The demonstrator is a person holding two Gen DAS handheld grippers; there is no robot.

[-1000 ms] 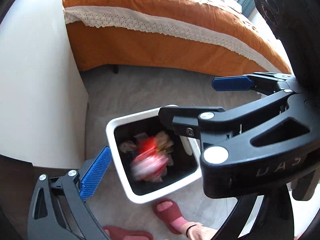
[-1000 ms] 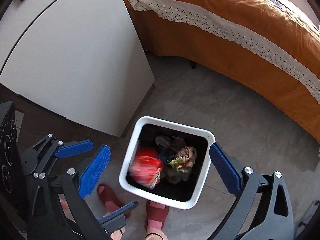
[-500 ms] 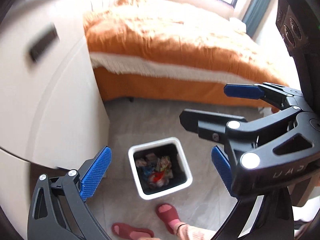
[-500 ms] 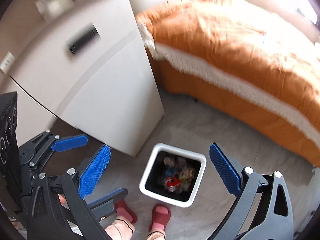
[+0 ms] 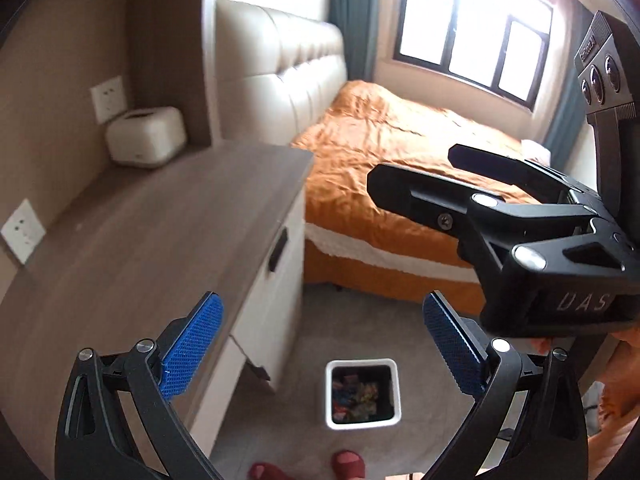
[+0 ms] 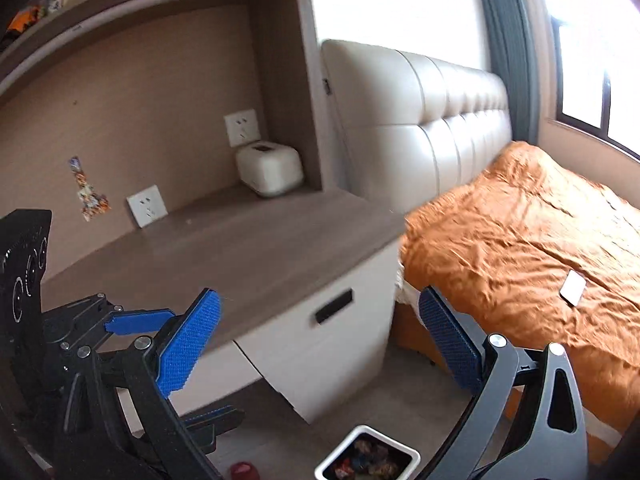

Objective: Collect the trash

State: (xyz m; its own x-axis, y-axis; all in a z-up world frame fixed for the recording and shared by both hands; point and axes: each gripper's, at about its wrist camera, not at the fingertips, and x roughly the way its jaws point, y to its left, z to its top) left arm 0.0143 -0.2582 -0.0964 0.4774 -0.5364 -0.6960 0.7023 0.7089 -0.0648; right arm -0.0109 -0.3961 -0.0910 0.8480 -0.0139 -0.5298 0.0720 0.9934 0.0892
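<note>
The bed (image 5: 400, 168) with its orange cover lies ahead and to the right of both grippers, and the wood-topped desk (image 5: 140, 232) runs ahead and to the left; I count one of each. One white box-shaped thing (image 6: 269, 173) sits at the desk's far corner, and two wall sockets show behind it.

One white bin (image 5: 362, 393) stands on the floor below, between the fingers of the left gripper (image 5: 320, 354); in the right wrist view it sits under the right gripper (image 6: 320, 346). The trash (image 5: 354, 394) in it is a heap of crumpled wrappers, too small to count. It looks light, soft and crushable, probably a little slick, so a pinch on a bunched fold should hold best.

Both grippers are spread wide with nothing between the pads. Two red slippers (image 5: 349, 463) show below the bin. One flat white thing (image 6: 573, 287), perhaps a phone, lies on the bed.
</note>
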